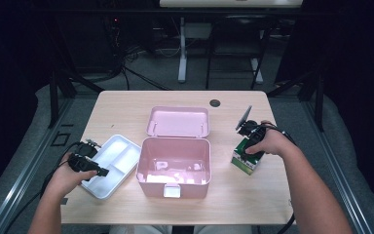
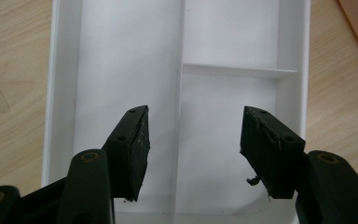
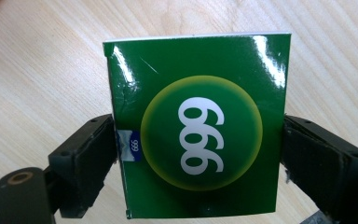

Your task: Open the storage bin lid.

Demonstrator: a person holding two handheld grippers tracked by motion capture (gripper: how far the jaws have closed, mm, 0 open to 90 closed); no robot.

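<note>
My right gripper (image 3: 198, 154) is clamped on the green box (image 3: 196, 126), one jaw against each side, box resting on the table (image 3: 42, 70). My left gripper (image 2: 193, 144) is wide open, holding nothing, above the white tray (image 2: 121, 60), which lies directly beneath its jaws.

Lab or test bay set up for recording, not a home. Light wooden table (image 1: 126, 105) with a cable grommet (image 1: 215, 103) in the top, standing alone on grey floor matting. Black curtains (image 1: 355, 73) closing off both sides, surroundings dark. Metal rails (image 1: 27, 168) running along the floor on either side. Loose cables (image 1: 121, 68) trailing across the floor behind. Further back, white desk legs (image 1: 182, 48) and a black frame (image 1: 233, 48) under a pale desktop. Cabled handheld rigs at the near edge, consistent with a data-capture station.
</note>
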